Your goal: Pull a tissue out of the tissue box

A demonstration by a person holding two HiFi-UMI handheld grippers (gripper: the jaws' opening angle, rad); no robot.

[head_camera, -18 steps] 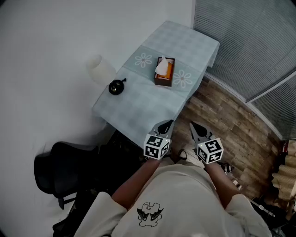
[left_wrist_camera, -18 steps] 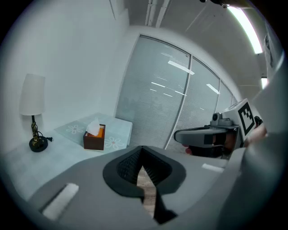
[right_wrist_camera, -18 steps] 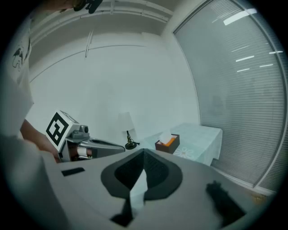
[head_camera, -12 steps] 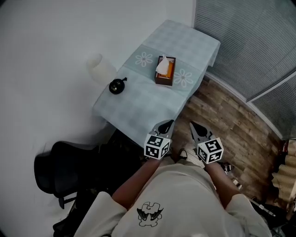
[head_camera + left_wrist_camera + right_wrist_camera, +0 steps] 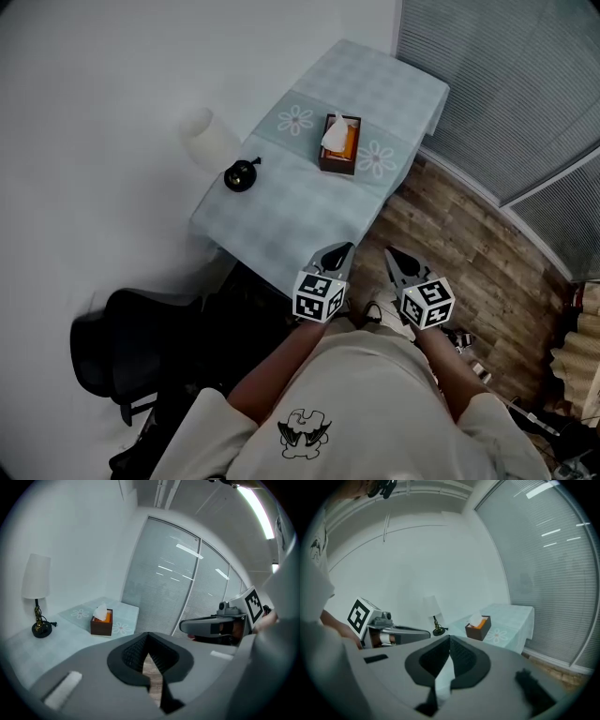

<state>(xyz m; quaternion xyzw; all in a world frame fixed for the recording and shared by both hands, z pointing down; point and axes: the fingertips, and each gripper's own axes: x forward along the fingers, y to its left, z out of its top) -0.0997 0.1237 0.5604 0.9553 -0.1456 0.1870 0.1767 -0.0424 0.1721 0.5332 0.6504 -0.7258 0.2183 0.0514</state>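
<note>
While both grippers hang close in front of the person's body, short of the near edge of the surface (image 5: 281,220), the tissue box (image 5: 338,143) stands well ahead of the jaws, on the far half of the pale checked cloth, with nothing between it and them but bare cloth. A white tissue (image 5: 333,134) sticks up from its top. The left gripper (image 5: 343,248) has its jaws clenched, tips meeting on nothing; in the left gripper view the box lies far ahead and to the left of those tips. The right gripper (image 5: 391,253) is likewise clenched and empty, and in the right gripper view the box lies far ahead and a little right of its tips. From the head view the box sits beyond both pairs of jaws, nearer the left gripper's line than the right's. A small table lamp (image 5: 225,159) with a white shade and black base stands to the left of the box and apart from it, also far ahead of the jaws. Wooden floor (image 5: 469,253) lies under and to the right of the right gripper. Against the head view of half a second before, both grippers keep the same place and the same closed jaws. The surface with box and lamp shows a touch further right in the picture, while the box keeps its place on the cloth.
</note>
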